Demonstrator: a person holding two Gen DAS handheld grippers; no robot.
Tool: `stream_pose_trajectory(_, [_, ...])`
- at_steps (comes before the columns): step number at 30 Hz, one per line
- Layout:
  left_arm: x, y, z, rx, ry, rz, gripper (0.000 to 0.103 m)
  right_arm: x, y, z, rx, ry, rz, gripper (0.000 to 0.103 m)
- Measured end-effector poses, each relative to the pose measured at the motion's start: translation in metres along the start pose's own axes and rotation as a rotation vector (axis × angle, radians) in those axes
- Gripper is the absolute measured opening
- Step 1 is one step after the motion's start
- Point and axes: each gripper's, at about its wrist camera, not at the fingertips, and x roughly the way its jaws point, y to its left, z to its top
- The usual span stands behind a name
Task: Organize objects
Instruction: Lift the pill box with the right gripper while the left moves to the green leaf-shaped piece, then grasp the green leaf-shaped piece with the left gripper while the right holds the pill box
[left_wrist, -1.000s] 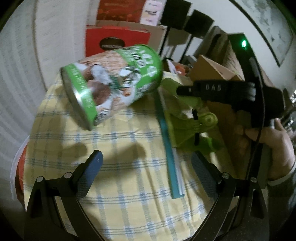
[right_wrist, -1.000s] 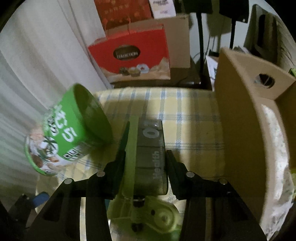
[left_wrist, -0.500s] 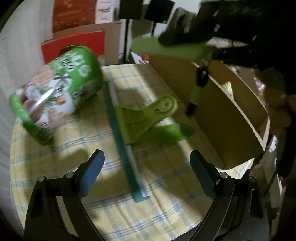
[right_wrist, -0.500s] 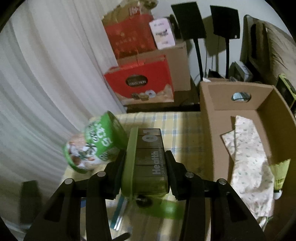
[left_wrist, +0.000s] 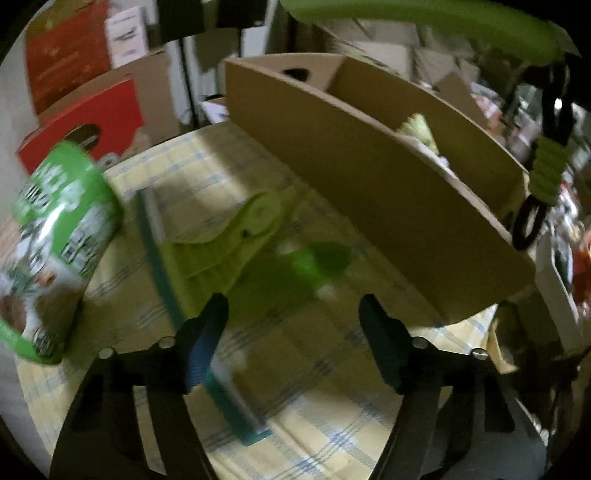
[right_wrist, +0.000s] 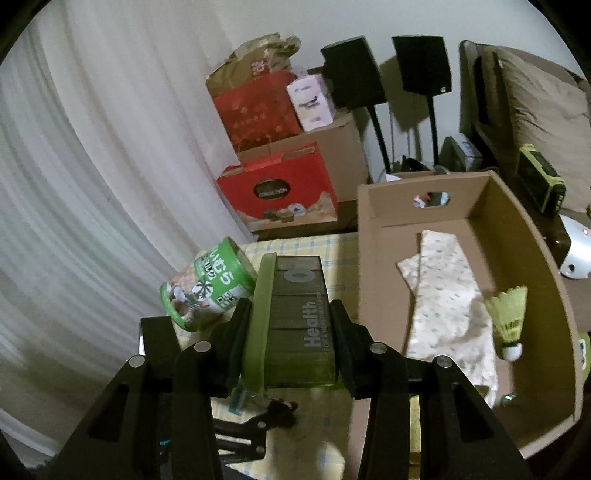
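The right tongs (right_wrist: 291, 332) clench a pill case (right_wrist: 295, 317) beside the box (right_wrist: 369, 258). The left tongs (left_wrist: 291, 332) gape, empty, above a green clip (left_wrist: 229, 243) on the worktop (left_wrist: 325, 435).

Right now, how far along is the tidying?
Done: a patterned cloth and a shuttlecock lie in the cardboard box. In hand: the right gripper clamps the green pill organizer. Left: the green can, green clip and teal strip on the table; the left gripper is open.
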Motion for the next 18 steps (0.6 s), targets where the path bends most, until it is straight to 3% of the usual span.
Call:
stream_pose_trajectory(3, [0.006,-0.009,0.005,0.06,0.013,-0.029,0.065,-0.011,-0.007,-0.002,0.011,-0.014,-0.001,0.043])
stream_pose_trajectory(8, [0.023,-0.024,0.015,0.169,0.078,-0.017,0.065,-0.021,-0.015,-0.006,0.026,-0.021,-0.009,0.043])
stream_pose_trajectory(18, [0.053,-0.028,0.022,0.258,0.202,0.018,0.07,-0.028,-0.03,-0.014,0.056,-0.021,-0.007,0.043])
